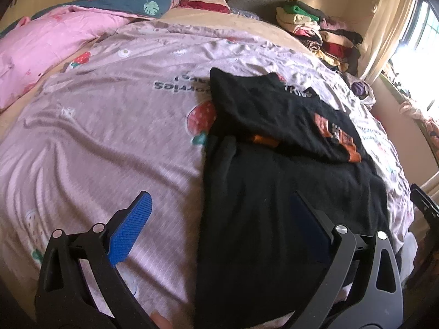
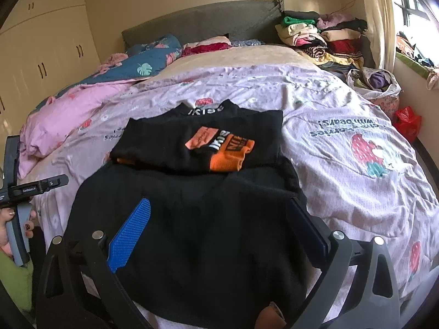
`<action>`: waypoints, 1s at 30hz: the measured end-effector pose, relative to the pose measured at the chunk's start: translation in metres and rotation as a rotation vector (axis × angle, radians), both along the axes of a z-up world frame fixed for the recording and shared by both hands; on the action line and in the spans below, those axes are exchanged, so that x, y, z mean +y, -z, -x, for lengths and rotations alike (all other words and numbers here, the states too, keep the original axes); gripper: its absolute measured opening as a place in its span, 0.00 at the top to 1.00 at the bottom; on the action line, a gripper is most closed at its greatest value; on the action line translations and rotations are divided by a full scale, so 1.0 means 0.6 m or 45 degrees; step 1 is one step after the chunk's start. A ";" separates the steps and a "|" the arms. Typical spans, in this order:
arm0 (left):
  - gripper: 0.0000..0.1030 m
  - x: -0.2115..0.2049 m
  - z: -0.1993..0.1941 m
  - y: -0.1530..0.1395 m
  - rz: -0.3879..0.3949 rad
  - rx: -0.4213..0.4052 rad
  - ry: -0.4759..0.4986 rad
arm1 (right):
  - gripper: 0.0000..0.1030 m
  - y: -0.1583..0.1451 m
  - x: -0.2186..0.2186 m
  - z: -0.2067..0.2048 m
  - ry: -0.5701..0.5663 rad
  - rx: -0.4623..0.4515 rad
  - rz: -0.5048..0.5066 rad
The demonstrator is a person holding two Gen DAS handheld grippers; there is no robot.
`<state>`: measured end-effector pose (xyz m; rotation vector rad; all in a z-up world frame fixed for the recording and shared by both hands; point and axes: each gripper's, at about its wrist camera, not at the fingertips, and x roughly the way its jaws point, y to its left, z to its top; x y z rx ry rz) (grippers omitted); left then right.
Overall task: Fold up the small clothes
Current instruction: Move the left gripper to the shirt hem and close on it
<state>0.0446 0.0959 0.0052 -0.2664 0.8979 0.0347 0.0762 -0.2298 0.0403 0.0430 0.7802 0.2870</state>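
Observation:
A black garment lies spread on the lilac strawberry duvet. Its far part, with an orange print, is folded back onto the near part. My left gripper hovers open over the garment's left edge, one pad above the duvet and one above the black cloth, holding nothing. My right gripper stands open above the near half of the same garment, with the orange print beyond it. Neither gripper holds any cloth. A hand grips the left gripper's handle at the left edge.
A pile of folded clothes sits at the bed's far right by the headboard. A pink quilt and a blue leaf-print quilt lie at the far left. A bag of clothes and a red bag sit by the window wall.

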 end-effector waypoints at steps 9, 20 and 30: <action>0.56 0.007 0.038 0.035 0.051 0.057 0.042 | 0.04 0.006 -0.003 0.013 -0.006 0.007 0.017; 0.77 0.008 0.080 0.070 0.106 0.132 0.097 | 0.04 0.009 -0.019 0.028 -0.003 0.009 0.025; 0.87 0.004 0.097 0.094 0.132 0.188 0.125 | 0.04 0.020 -0.021 0.040 -0.042 0.037 0.037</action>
